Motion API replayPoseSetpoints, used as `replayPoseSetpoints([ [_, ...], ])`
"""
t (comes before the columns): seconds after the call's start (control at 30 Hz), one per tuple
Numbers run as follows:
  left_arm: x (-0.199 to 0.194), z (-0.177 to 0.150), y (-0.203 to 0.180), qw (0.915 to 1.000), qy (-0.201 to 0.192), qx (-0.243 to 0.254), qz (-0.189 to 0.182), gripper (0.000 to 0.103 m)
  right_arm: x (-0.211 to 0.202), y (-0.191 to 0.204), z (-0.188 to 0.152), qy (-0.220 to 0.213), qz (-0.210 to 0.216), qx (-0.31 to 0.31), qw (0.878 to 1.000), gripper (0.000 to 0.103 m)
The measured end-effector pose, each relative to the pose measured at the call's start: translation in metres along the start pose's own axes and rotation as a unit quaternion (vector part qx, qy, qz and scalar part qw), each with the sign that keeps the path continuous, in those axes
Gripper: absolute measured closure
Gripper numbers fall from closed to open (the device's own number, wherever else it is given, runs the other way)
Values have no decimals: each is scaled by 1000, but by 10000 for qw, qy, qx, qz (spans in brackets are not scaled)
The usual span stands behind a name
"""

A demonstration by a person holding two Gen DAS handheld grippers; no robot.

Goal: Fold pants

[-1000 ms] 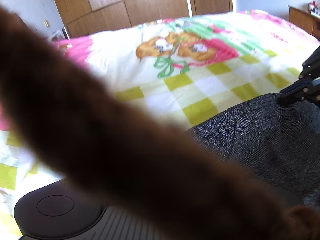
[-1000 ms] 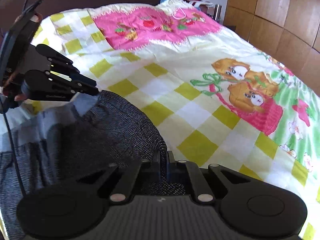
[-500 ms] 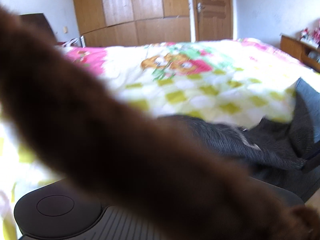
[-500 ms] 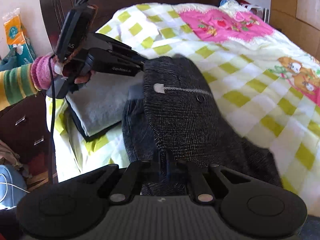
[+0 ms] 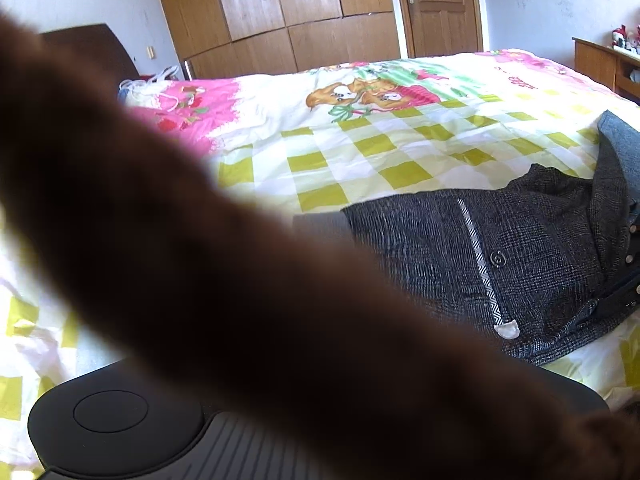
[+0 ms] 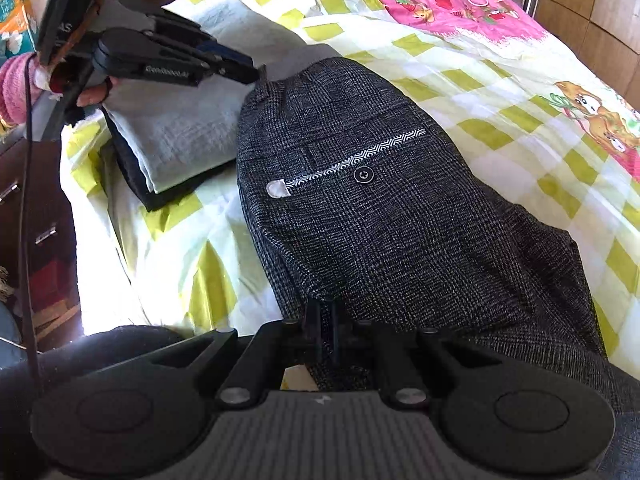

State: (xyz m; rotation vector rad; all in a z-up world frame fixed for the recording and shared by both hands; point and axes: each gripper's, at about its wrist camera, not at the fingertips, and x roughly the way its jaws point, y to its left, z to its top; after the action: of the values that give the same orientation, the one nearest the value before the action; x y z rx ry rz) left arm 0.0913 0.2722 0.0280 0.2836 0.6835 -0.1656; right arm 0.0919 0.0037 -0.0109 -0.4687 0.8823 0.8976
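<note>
The dark grey plaid pants [image 6: 380, 220] lie stretched over the bed, back pocket and button facing up. My right gripper [image 6: 325, 320] is shut on the near end of the fabric. In the right wrist view, my left gripper [image 6: 250, 72] pinches the far waistband corner, held by a hand in a pink cuff [image 6: 16, 88]. In the left wrist view the pants [image 5: 520, 248] show at the right. A blurred brown shape [image 5: 240, 280] close to the lens hides the left fingers there.
A stack of folded clothes [image 6: 172, 128] sits on the bed just left of the pants. The yellow-checked sheet [image 6: 500, 92] spreads to the right. Dark drawers [image 6: 36, 208] stand beside the bed's left edge. A wooden wardrobe [image 5: 300, 20] fills the far wall.
Both grippers swung the pants toward the folded stack. The pants went from bunched, to lifted, to spread flatter with the pocket up. Both grips stayed on the fabric.
</note>
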Motion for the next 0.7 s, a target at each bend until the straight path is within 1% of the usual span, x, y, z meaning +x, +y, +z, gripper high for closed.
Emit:
replayPoseSetpoints([
  [0.13, -9, 5, -7, 9994, -340, -87, 31, 88, 6, 6, 2, -38, -180, 88, 9998, 80],
  [0.17, -10, 7, -12, 9990, -437, -31, -2, 88, 6, 5, 2, -62, -189, 176, 9996, 80],
  [0.2, -8, 9, -18, 9990, -440, 50, -100, 87, 6, 4, 2, -93, -188, 262, 9994, 80],
  [0.23, -4, 9, -24, 9990, -393, 130, -142, 87, 6, 2, 2, -84, -173, 336, 9992, 80],
  [0.33, 22, 5, -46, 9985, 73, 439, -313, 87, -1, 0, -1, -130, -167, 366, 9991, 79],
  [0.4, 28, 1, -57, 9974, 140, 623, -320, 87, -13, -6, -4, -249, -211, 511, 9982, 79],
  [0.47, 24, 5, -62, 9972, 132, 607, -414, 87, -28, -18, -10, -389, -345, 765, 9957, 78],
  [0.5, 21, 8, -65, 9971, 94, 574, -482, 87, -35, -26, -12, -453, -424, 897, 9940, 76],
  [0.6, 13, 19, -77, 9962, -32, 585, -640, 87, -58, -57, -23, -563, -705, 1424, 9857, 73],
  [0.67, 10, 29, -91, 9944, -130, 524, -911, 87, -72, -84, -34, -591, -963, 1907, 9751, 69],
  [0.7, 11, 35, -103, 9926, -180, 487, -1099, 87, -79, -101, -41, -612, -1156, 2196, 9668, 65],
])
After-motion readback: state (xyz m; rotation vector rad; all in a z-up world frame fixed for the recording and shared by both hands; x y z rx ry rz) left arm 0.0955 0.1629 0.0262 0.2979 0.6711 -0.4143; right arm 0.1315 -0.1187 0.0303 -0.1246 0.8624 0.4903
